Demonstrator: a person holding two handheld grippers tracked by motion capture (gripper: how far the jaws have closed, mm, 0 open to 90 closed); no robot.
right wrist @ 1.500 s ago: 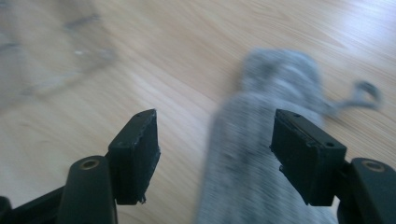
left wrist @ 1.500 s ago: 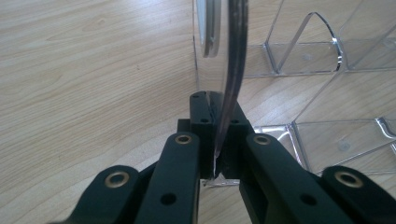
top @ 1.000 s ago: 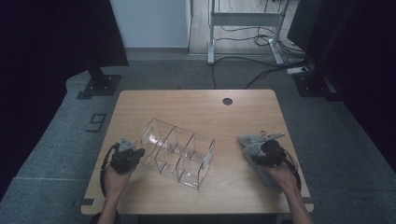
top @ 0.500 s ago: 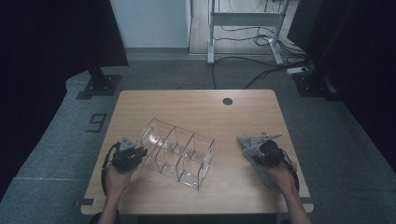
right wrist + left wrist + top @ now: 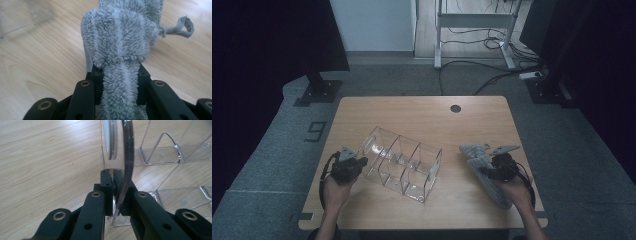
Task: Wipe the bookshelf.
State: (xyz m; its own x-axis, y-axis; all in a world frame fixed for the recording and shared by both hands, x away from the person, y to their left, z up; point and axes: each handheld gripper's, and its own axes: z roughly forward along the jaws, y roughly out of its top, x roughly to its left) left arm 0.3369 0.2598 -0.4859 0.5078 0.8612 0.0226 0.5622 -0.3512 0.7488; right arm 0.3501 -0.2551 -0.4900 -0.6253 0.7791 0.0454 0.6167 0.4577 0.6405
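A clear plastic organizer [image 5: 404,162] with three open compartments lies slantwise at the middle of a wooden table [image 5: 422,112]. At its near left end, the left gripper [image 5: 354,163] is clamped on the thin edge of one clear wall; the left gripper view shows the black jaws pinching that curved sheet between them. The organizer looks light, stiff and slick, and probably brittle at its thin edges, so a wall rim seems the only sensible place to hold it, with modest pressure. To the right, apart from the organizer, a grey fluffy cloth [image 5: 484,167] lies on the table. The right gripper [image 5: 488,167] has just been closing, and the right gripper view shows a bunched fold of cloth squeezed between its jaws. The cloth is soft, limp and light, so it will droop and trail when lifted. Both forearms reach in from the near edge, each hand [image 5: 334,190] low over the table behind its gripper.
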